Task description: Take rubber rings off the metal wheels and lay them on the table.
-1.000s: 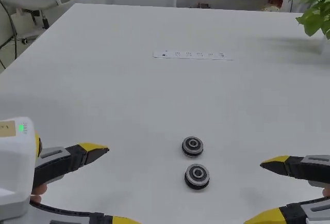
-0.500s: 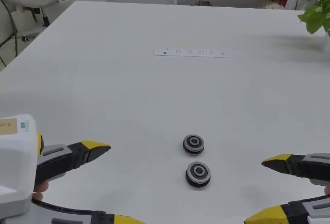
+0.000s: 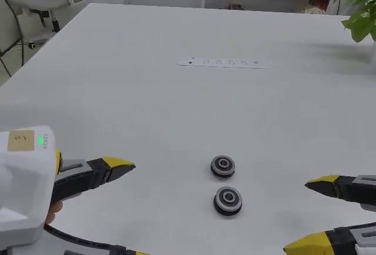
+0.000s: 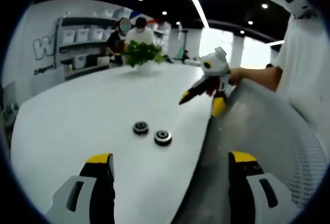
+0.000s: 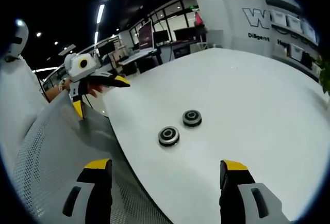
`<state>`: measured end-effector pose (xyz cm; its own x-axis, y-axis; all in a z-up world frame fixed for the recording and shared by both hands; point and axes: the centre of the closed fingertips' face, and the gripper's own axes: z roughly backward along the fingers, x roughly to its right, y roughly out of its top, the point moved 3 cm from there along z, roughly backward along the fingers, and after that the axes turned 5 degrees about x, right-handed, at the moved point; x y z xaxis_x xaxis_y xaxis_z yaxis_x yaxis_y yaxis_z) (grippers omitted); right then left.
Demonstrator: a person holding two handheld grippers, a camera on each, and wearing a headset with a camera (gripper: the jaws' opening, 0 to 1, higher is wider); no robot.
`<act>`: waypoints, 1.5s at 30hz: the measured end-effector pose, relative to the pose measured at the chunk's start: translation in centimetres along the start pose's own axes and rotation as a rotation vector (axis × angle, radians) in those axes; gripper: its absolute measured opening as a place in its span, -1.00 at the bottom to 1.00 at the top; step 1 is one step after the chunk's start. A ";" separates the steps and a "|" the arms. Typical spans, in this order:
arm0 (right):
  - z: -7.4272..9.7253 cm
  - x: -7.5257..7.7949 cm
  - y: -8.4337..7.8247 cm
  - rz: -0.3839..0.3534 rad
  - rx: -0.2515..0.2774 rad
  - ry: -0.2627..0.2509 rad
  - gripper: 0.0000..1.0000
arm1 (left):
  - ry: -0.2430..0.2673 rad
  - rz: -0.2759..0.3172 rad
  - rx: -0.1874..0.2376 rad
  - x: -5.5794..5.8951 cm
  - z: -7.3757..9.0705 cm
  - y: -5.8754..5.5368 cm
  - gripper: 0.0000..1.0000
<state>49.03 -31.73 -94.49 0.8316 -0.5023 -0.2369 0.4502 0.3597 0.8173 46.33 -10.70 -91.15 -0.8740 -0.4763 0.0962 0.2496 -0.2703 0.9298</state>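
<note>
Left tool (image 3: pixel 120 209) and right tool (image 3: pixel 310 214) gape empty, flanking near wheel (image 3: pixel 228 199) and far wheel (image 3: pixel 222 165), round metal in black rubber rings (image 3: pixel 217 203), on smooth worktop (image 3: pixel 176 108).

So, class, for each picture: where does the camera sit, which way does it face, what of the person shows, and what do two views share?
Head view: on the person's head, looking forward and down at the table and two metal wheels; the open left gripper and right gripper enter from below.
Left gripper view: on the left gripper, facing the wheels; its jaws, the person's forearm.
Right gripper view: on the right gripper, facing them from the opposite side; its jaws.
Gripper views share the wheels.
</note>
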 end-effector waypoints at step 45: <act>-3.1 0.4 11.4 0.202 0.319 0.100 -0.02 | -0.061 -0.386 0.275 -4.0 -6.3 15.2 0.25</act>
<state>55.52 -25.38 -86.94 0.9278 -0.3617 -0.0917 0.1636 0.1734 0.9712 56.26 -18.19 -79.67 -0.9059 -0.3327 -0.2619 -0.2107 -0.1825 0.9604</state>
